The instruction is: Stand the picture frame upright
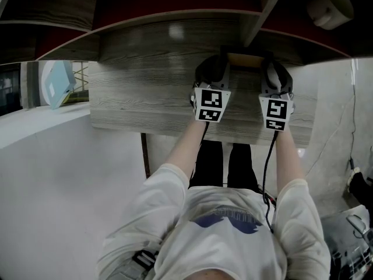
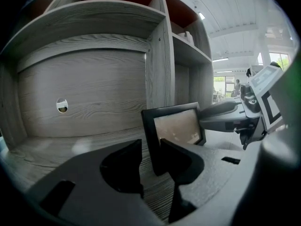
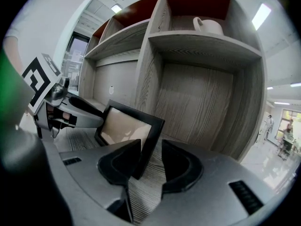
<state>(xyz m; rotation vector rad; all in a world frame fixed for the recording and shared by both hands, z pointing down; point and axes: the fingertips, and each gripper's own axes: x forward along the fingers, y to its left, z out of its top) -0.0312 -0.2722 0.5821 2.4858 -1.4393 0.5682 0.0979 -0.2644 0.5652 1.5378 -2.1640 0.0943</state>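
- The big wooden shelf (image 1: pixel 145 104) carries everything. The picture frame (image 2: pixel 176 126) stands on its low board, close to an upright wooden wall of the shelf.
- The picture frame is already up on its bottom edge. It seems to lean back a little.
- I think the step now is to let go and see if the frame stays up. To do that well, both sides should be freed slowly and together, with no push forward or back.
- The jaws should then slide straight out to the sides, so they do not catch the black rim. The leg behind the frame is hidden, so I cannot tell if it is out. It is wise to stay close until the frame holds still.
- The left gripper (image 2: pixel 150 157) is at the left side of the frame. Its jaws are partly open, and the frame's left edge, near the bottom corner, sits between them. One jaw looks right against the rim. A thin strip of wood shows beside the other jaw, so they do not squeeze the frame.
- The right gripper (image 3: pixel 151 161) is at the right side. Its jaws are partly open too, with the frame's right edge between them. One jaw is close against the rim, and bare wood shows before the other. This one is not squeezing either.
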